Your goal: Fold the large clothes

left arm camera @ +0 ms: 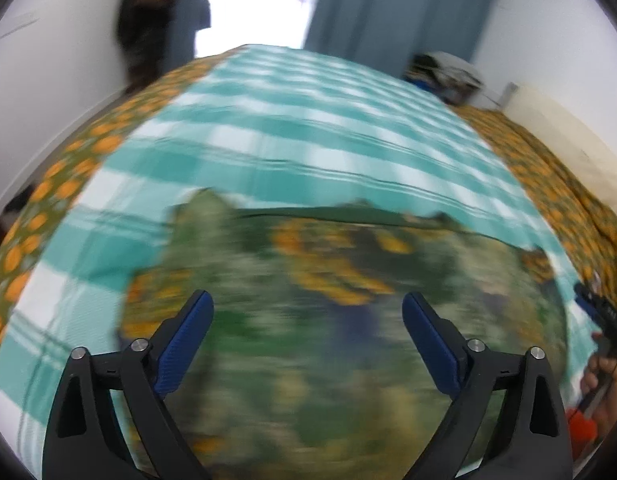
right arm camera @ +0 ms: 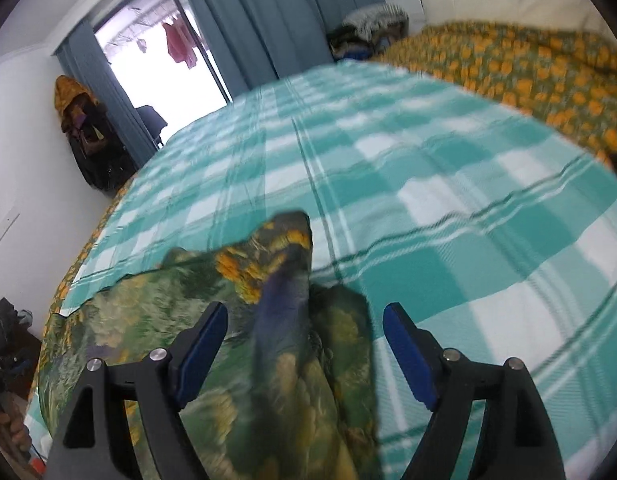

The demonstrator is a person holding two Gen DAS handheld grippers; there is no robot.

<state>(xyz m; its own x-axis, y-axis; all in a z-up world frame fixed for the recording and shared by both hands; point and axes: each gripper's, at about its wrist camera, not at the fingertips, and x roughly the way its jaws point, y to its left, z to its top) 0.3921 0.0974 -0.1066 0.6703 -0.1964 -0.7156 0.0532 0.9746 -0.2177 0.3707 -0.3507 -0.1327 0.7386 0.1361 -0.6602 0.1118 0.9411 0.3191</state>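
A large green garment with orange and purple flowers [left arm camera: 308,300] lies on a teal-and-white checked sheet [left arm camera: 288,120]; the left wrist view is blurred. My left gripper [left arm camera: 308,312] is open just above the garment. In the right wrist view the garment [right arm camera: 244,320] lies at the sheet's [right arm camera: 428,200] near left, with a raised fold running between the fingers. My right gripper [right arm camera: 304,324] is open with that fold between its jaws. The right gripper also shows at the right edge of the left wrist view [left arm camera: 596,308].
An orange-flowered bed cover [right arm camera: 528,68] lies at the right and along the bed's left edge [left arm camera: 48,200]. Blue curtains [right arm camera: 276,20] and a bright doorway [right arm camera: 160,72] stand behind. Bags hang by the wall [right arm camera: 88,132]. A pile of things [right arm camera: 372,28] sits at the back.
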